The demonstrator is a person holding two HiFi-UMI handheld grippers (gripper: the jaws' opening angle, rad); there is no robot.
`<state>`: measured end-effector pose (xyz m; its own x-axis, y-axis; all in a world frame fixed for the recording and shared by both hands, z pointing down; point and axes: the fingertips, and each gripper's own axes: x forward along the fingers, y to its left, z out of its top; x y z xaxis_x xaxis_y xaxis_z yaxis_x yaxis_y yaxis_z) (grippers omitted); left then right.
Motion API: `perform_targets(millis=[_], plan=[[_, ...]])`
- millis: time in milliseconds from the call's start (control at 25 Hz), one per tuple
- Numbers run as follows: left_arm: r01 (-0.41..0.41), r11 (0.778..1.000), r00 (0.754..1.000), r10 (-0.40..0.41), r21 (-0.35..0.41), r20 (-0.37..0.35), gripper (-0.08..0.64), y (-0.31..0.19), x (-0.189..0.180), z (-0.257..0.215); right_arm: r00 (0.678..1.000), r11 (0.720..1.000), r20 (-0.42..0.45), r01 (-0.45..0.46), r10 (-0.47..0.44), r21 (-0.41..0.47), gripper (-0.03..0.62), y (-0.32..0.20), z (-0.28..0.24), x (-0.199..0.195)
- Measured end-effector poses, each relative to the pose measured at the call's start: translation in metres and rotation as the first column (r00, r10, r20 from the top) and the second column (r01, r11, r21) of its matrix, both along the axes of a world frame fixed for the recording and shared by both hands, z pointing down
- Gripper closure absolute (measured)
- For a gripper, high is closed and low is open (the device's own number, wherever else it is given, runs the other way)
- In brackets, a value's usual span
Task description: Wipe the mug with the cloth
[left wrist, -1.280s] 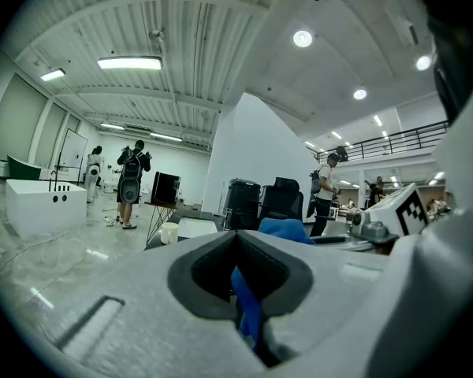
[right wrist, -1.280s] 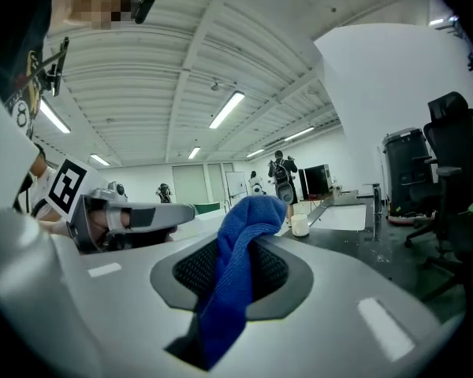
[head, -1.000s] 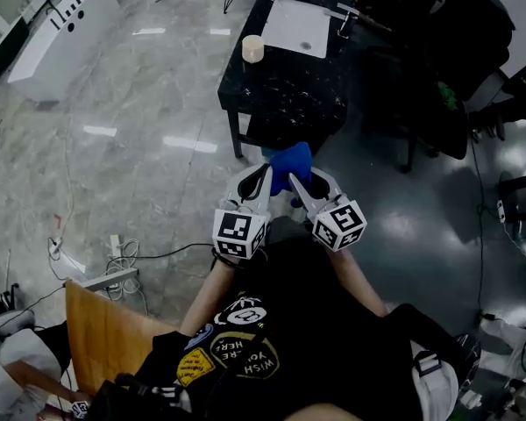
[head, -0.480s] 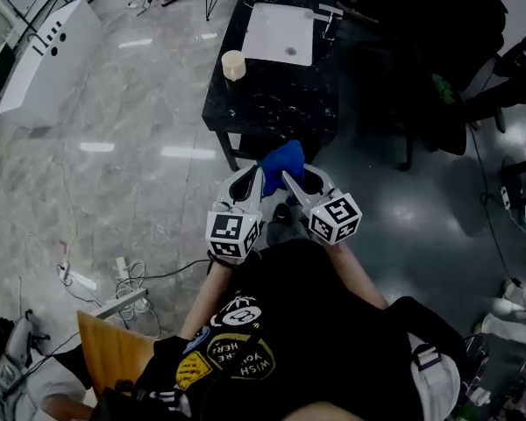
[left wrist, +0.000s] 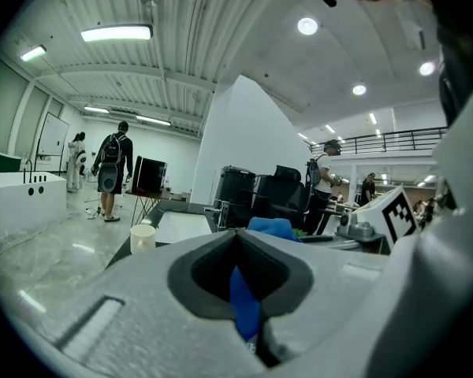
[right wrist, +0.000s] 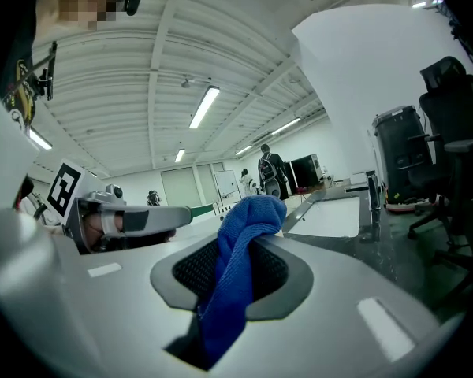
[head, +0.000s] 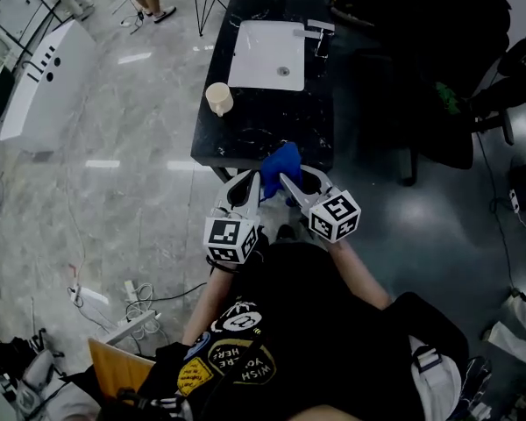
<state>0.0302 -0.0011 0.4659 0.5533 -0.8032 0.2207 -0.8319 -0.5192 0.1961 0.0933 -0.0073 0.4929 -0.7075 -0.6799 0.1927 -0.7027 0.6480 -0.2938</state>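
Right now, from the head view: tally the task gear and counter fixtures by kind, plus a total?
mug: 1
cloth: 1
grippers: 2, the left gripper and the right gripper, both shut on the cloth
sink basin: 1
faucet: 1
Total: 6
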Motion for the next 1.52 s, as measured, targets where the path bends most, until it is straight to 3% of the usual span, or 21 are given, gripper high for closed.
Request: perform_targets(millis=[440,640,800,1000,1160,1280,1360,1520], plan=[[-0.002,0.994,1.0,0.003,-0.107,0.003,0.555,-0.099,-0.019,0.036,1.0,0.998,-0.01,-0.014,0.013,-0.069,0.506,-0.083,0.024,-0.009],[0.037,0.996,0.998,-0.033,-0.086,0.048,0.555,-0.17,-0.066,0.048,0.998,0.997,-0.064,0.016,-0.021,-0.072,0.506,-0.151,0.044,-0.043],[0.068,0.992,0.994,-0.059,-0.106,0.088,0.555,-0.231,-0.112,0.064,0.983,0.994,-0.163,0.065,-0.078,-0.082,0.506,-0.205,0.071,-0.081],[0.028,0.98,0.996,-0.012,-0.199,0.084,0.555,-0.293,-0.143,0.103,0.927,0.985,-0.351,0.083,-0.133,-0.153,0.506,-0.252,0.132,-0.108],[0.022,0.967,0.984,0.024,-0.253,0.178,0.555,-0.346,-0.155,0.137,0.821,0.976,-0.528,0.183,-0.219,-0.119,0.506,-0.303,0.153,-0.118],[0.013,0.951,0.971,0.062,-0.308,0.232,0.555,-0.35,-0.151,0.164,0.765,0.96,-0.582,0.253,-0.276,-0.121,0.506,-0.312,0.15,-0.124],[0.024,0.952,0.969,0.053,-0.306,0.24,0.555,-0.353,-0.15,0.17,0.756,0.952,-0.582,0.28,-0.299,-0.126,0.506,-0.315,0.147,-0.13],[0.056,0.952,0.98,0.005,-0.301,0.199,0.555,-0.355,-0.148,0.17,0.774,0.944,-0.54,0.269,-0.33,-0.191,0.506,-0.315,0.166,-0.136]])
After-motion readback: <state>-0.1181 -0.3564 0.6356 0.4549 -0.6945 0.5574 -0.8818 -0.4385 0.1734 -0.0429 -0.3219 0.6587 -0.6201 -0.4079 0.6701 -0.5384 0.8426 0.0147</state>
